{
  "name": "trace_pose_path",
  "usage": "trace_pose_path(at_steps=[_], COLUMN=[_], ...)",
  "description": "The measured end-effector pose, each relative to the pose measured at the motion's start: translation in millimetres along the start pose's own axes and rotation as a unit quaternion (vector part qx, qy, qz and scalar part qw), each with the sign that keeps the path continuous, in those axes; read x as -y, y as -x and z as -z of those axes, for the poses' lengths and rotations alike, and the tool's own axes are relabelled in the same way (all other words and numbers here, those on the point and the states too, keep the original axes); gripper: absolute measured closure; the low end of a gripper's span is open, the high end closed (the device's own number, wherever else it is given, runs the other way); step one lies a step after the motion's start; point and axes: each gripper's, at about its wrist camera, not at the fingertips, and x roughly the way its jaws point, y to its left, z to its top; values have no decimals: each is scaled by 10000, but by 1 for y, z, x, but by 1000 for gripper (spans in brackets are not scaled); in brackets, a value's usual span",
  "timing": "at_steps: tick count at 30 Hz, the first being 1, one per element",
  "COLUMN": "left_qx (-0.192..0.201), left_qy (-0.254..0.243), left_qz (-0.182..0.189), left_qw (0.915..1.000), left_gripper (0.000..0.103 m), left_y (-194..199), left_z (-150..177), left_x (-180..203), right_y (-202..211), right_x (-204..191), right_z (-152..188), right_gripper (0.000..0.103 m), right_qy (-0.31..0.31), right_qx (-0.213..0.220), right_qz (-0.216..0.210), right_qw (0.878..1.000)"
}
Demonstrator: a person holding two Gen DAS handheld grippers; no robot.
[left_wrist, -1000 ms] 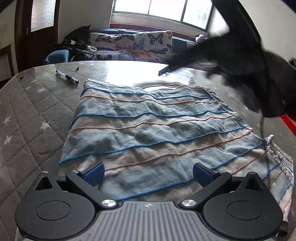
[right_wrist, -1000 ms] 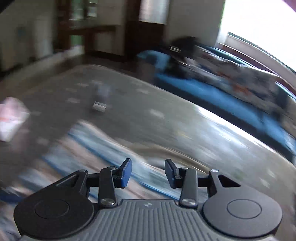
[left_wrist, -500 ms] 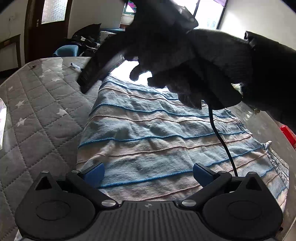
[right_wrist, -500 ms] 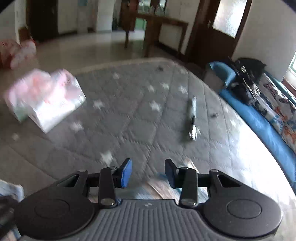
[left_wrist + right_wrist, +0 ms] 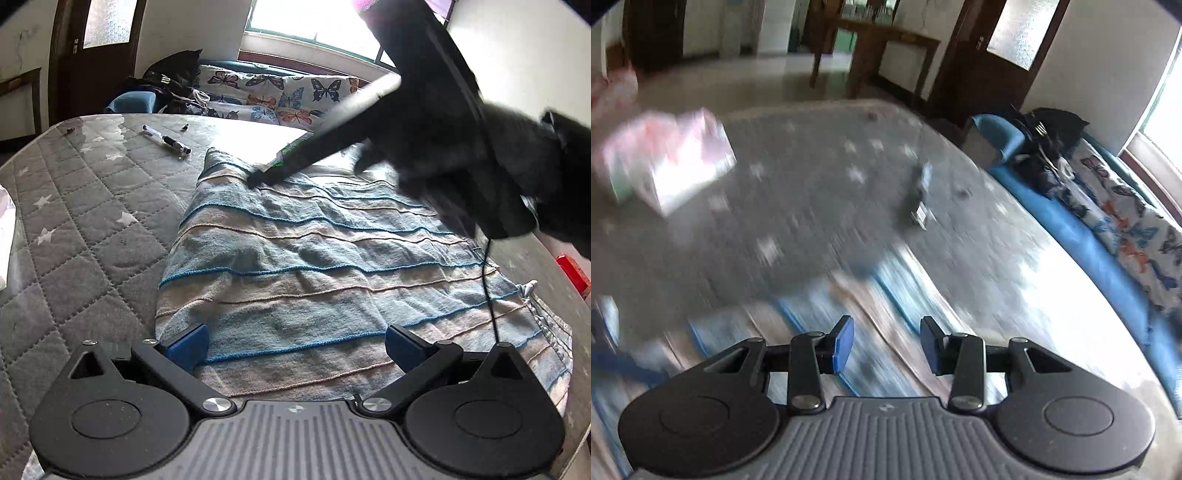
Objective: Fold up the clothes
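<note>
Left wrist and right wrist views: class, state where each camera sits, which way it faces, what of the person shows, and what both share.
Left wrist: on the left hand-held gripper, jaws wide open, facing the window across the blue-and-beige striped knitted garment; the right hand-held gripper and a dark sleeve show.
Right wrist: on that right gripper, facing the wooden door; no body visible.
Shared: garment, black-and-clear pen, grey star-quilted mattress.

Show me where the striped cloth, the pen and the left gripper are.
striped cloth (image 5: 314,258), left wrist view, middle of the fabric.
pen (image 5: 168,140), left wrist view, dark grip section.
left gripper (image 5: 295,347), left wrist view, midway between fingertips.
</note>
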Motion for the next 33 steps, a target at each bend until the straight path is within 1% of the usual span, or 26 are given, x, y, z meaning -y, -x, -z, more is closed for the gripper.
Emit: trace_pose_path(at_steps=[3,7,10,14,16,19,22,25,28,30,33], left_qx=[-16,-13,-14,4,17,38,55,69,70,71,89], left_qy=[-19,-51,-86,-89,-83,-75,-72,-68,-102,-123,-159], left_qz=[-20,-36,-28,-1,5,15,21,31,-4,-19,-31], left_qw=[10000,10000,10000,10000,10000,10000,10000,9999,9999,9999,9998], left_gripper=[0,0,0,0,0,0,0,0,0,0,0], left_y=[-1,-1,-1,0,1,2,3,4,2,2,1], left_z=[-1,-1,0,0,1,3,4,5,5,5,6], left_x=[1,2,2,1,0,0,-1,-2,0,1,2], right_y=[-8,-35,-45,-31,-22,-13,-4,6,12,14,21], right_x=[-10,-26,-35,-31,-25,-10,4,16,20,22,25], right_z=[-16,-25,-23,-11,-1,18,38,52,55,48,28], right_gripper=[62,62,62,62,62,61,61,61,61,61,60], right_qy=[155,334,555,774,787,442,-88,-553,-558,-600,-693], right_qx=[109,-93,-186,-341,-401,-514,-489,-462,-437,-316,116], right_qz=[-214,-395,-153,313,583,558,375,136,193,281,202], right_qw=[9996,9986,9982,9959,9944,9961,9981,9973,9973,9973,9973])
